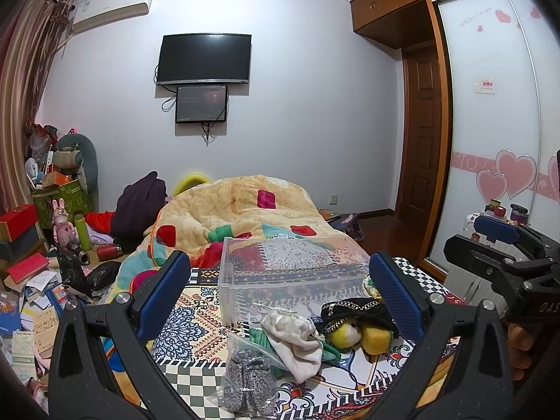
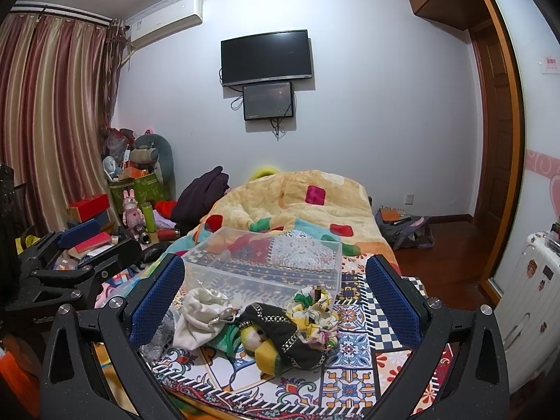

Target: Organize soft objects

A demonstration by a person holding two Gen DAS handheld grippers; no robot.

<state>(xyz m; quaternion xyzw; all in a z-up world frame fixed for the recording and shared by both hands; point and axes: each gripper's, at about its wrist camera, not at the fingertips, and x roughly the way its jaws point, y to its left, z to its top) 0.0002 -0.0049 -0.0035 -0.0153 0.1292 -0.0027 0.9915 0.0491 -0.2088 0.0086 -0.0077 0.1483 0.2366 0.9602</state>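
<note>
both tongs hang wide apart and hold nothing, the left tongs (image 1: 280, 297) and the right tongs (image 2: 274, 297) hovering side by side above a little heap of soft things on the patterned bed cover (image 2: 353, 360). the clear plastic bin (image 2: 266, 266) stands just behind the heap, mouth up, and looks empty, so the job seems barely begun. to do this step well i would take one piece at a time, starting with whatever lies loosest on top, pinch it at a thick fold rather than a thin edge so it does not slip, lift it free of its neighbours, and drop it well inside the bin rather than on the rim. the cream cloth pouch (image 2: 203, 315) lies at the left of the heap, crumpled, with a drawstring trailing. the black knitted piece with pale trim (image 2: 287, 332) drapes over a yellow and green plush toy (image 2: 262, 346), so pulling one may drag the other. a floral scrunchie (image 2: 315, 308) touches the black piece on the right, nearest the bin. a clear bag of grey knitted things (image 1: 248, 378) sits at the front left, slippery and likely to slide between the pads. a blanket (image 1: 252, 206) is bunched further up the bed.
</note>
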